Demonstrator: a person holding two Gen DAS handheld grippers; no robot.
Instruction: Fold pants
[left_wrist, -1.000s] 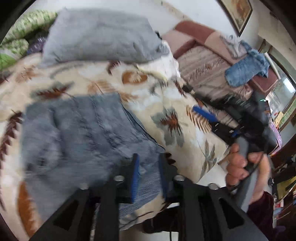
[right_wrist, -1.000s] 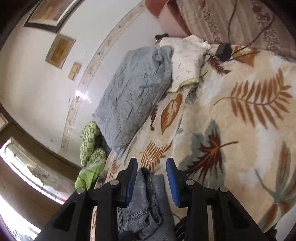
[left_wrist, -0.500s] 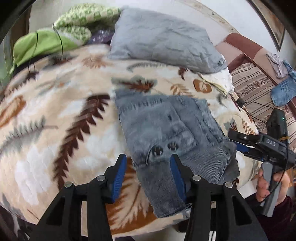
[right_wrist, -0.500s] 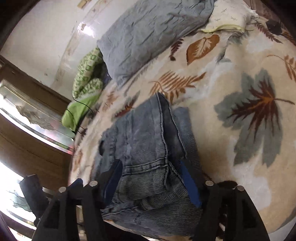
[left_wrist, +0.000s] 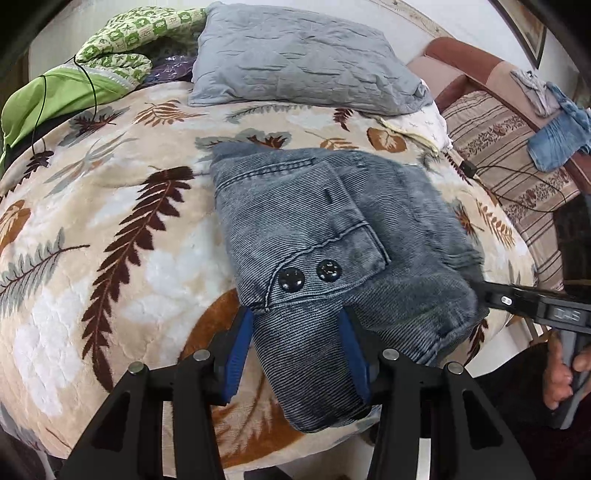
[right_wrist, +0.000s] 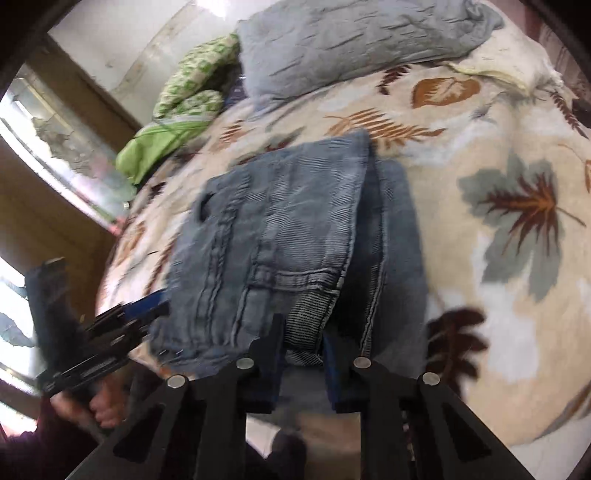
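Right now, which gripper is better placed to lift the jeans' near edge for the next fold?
Right. The right gripper has already shut on the jeans at their near edge, while the left gripper only straddles its corner without pinching.

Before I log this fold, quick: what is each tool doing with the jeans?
Left tool: part open, astride the jeans, grip cannot be told.
Right tool: shut on the jeans' near edge.
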